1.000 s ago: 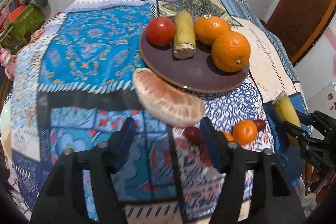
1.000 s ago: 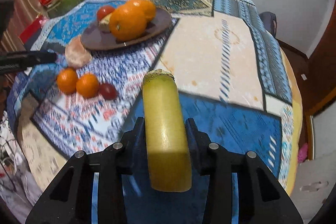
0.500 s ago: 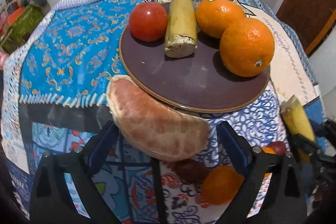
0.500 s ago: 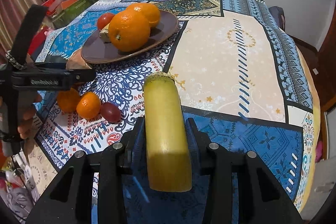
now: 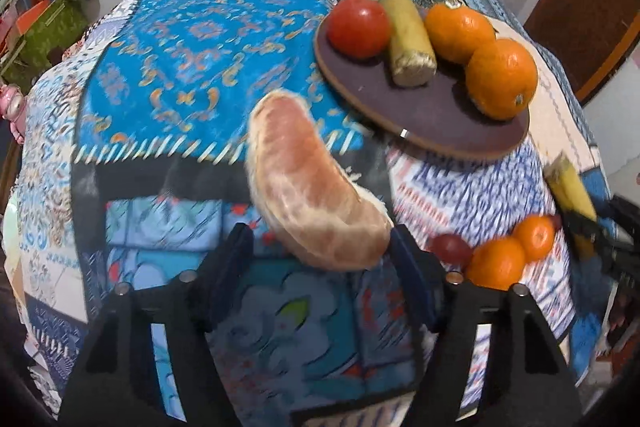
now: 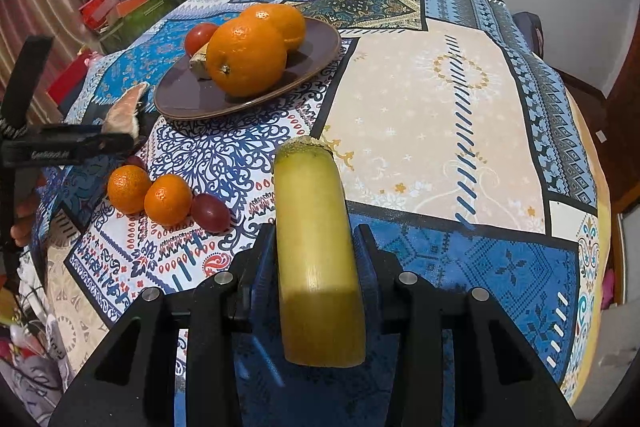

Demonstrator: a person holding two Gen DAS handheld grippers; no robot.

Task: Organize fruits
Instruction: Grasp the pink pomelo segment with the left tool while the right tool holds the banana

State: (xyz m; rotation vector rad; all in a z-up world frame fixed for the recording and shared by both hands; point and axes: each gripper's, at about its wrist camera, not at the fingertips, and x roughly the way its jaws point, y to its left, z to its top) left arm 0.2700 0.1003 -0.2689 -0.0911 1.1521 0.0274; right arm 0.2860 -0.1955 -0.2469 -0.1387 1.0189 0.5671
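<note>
The left gripper (image 5: 320, 255) is closing on the pink fruit slice (image 5: 308, 183), whose long side points toward the plate (image 5: 424, 115).

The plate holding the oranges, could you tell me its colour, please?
Dark purple-brown plate, clearest in the right wrist view.

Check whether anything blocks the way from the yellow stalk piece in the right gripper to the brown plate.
Nothing visible does. The stalk piece, held in the right gripper, faces bare tablecloth up to the plate. The two small oranges and grape lie off to the left. The plate's near side has room.
</note>
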